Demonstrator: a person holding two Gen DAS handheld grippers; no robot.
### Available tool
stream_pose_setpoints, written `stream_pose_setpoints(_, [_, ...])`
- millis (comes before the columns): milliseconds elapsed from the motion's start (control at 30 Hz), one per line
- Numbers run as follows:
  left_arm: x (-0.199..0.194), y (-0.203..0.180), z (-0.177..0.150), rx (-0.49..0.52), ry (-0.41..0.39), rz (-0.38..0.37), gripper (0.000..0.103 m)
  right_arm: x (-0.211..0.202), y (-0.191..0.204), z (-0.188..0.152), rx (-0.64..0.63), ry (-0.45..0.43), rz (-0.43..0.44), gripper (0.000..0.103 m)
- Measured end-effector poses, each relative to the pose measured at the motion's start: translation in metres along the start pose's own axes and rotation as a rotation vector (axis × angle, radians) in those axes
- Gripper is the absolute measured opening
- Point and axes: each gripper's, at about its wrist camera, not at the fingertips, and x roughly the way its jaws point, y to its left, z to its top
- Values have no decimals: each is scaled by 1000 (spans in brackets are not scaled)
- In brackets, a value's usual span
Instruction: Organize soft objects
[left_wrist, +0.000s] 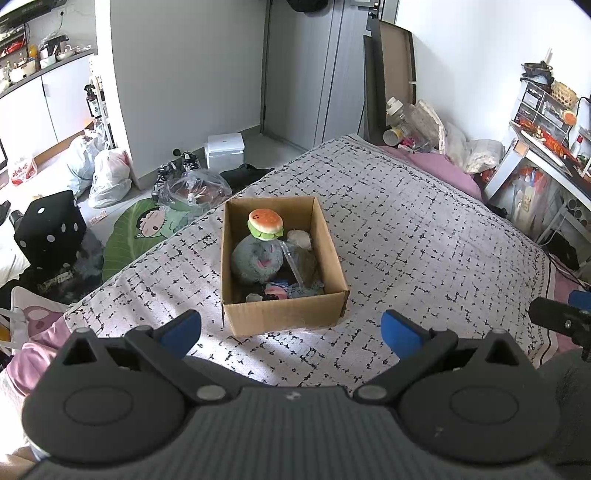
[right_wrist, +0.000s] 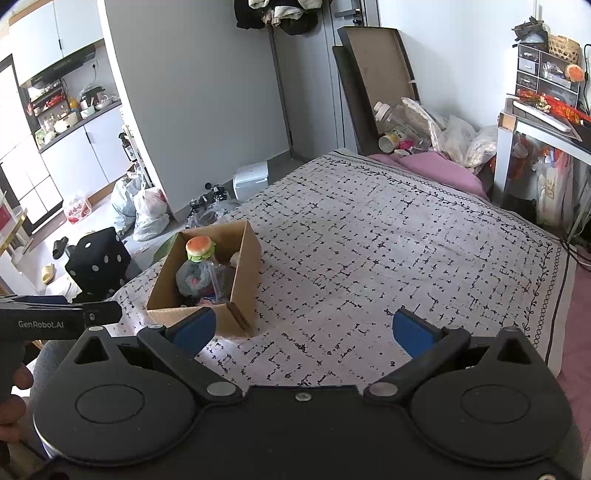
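A brown cardboard box (left_wrist: 284, 314) (right_wrist: 242, 254) stands on the patterned bedspread (left_wrist: 424, 240) (right_wrist: 388, 240). Inside lie a burger plush (left_wrist: 265, 224) (right_wrist: 200, 248), a grey fluffy plush (left_wrist: 256, 260) (right_wrist: 192, 278), a clear plastic bag (left_wrist: 295, 258) and small soft pieces. My left gripper (left_wrist: 291, 332) hangs open just in front of the box, nothing between its blue pads. My right gripper (right_wrist: 303, 330) is open over bare bedspread, to the right of the box. The left gripper's body (right_wrist: 59, 319) shows at the left edge of the right wrist view.
The bed's left edge drops to a cluttered floor with a black dice cushion (left_wrist: 50, 229) (right_wrist: 98, 260), plastic bags (left_wrist: 109, 177) (right_wrist: 147, 210), shoes and a white bin (left_wrist: 225, 149). Bags and bottles (left_wrist: 424, 125) pile at the bed's far end. A desk (left_wrist: 546, 155) stands at right.
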Motion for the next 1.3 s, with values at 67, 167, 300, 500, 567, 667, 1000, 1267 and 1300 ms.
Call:
stream_pose_setpoints(67, [-1, -1, 1, -3, 0, 1, 103, 0, 0, 0, 0, -1, -2, 103])
stream_pose_setpoints(167, [-2, -1, 0, -4, -1, -2, 103, -2, 0, 0, -2, -4, -2, 103])
stream_pose_setpoints(300, [-3, -2, 0, -3, -2, -3, 103, -2, 0, 0, 0, -5, -3, 103])
stream_pose_setpoints(500, [-3, -4, 0, -1, -1, -5, 103, -4, 0, 0, -3, -11, -4, 103])
stream_pose_setpoints(567, [-4, -5, 0, -1, -1, -6, 103, -5, 0, 0, -3, -13, -5, 103])
stream_pose_setpoints(667, [-4, -5, -1, 0, -1, -6, 103, -6, 0, 0, -1, -15, -8, 103])
stream_pose_setpoints(1000, [-5, -6, -1, -1, -2, -7, 103, -6, 1, -1, -3, -16, -11, 103])
stream_pose_setpoints(1267, [-5, -6, -2, -2, -3, -7, 103, -6, 3, -2, -5, -14, -12, 103])
stream_pose_setpoints(1300, [-5, -6, -2, -2, -3, -7, 103, -6, 3, -2, -5, -15, -13, 103])
